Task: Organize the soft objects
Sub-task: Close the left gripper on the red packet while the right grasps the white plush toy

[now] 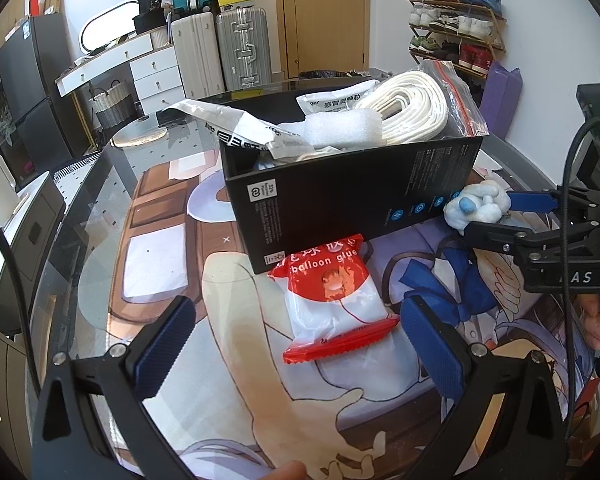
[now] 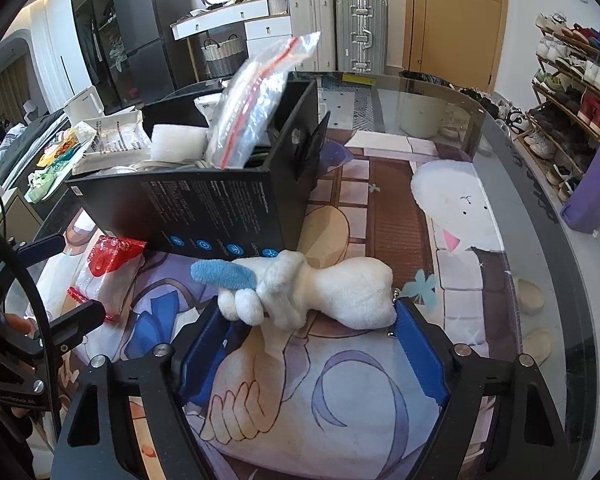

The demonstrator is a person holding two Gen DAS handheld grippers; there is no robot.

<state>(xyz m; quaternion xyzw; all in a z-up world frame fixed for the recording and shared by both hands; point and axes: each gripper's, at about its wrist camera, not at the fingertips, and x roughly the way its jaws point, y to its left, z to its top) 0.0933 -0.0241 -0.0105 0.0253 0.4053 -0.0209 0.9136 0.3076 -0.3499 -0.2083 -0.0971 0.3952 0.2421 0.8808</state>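
A black open box point(image 1: 352, 200) stands on the table, stuffed with a white foam block point(image 1: 340, 130), a zip bag of white rope point(image 1: 416, 104) and white packets. A red and white "balloon glue" pouch point(image 1: 336, 304) lies against its front. My left gripper point(image 1: 296, 340) is open, its fingers either side of the pouch, not touching. A white plush toy with blue ear point(image 2: 300, 288) lies beside the box point(image 2: 204, 204). My right gripper point(image 2: 312, 332) is open around the plush, the pads near its ends; it also shows in the left wrist view point(image 1: 496, 216).
The glass table point(image 2: 500, 152) carries a printed anime mat point(image 1: 236, 360). Beyond its edge stand suitcases point(image 1: 240, 48), a white drawer unit point(image 1: 140, 68), a shoe rack point(image 2: 576, 80), a purple mat roll point(image 2: 592, 184) and a side counter with packets point(image 2: 60, 148).
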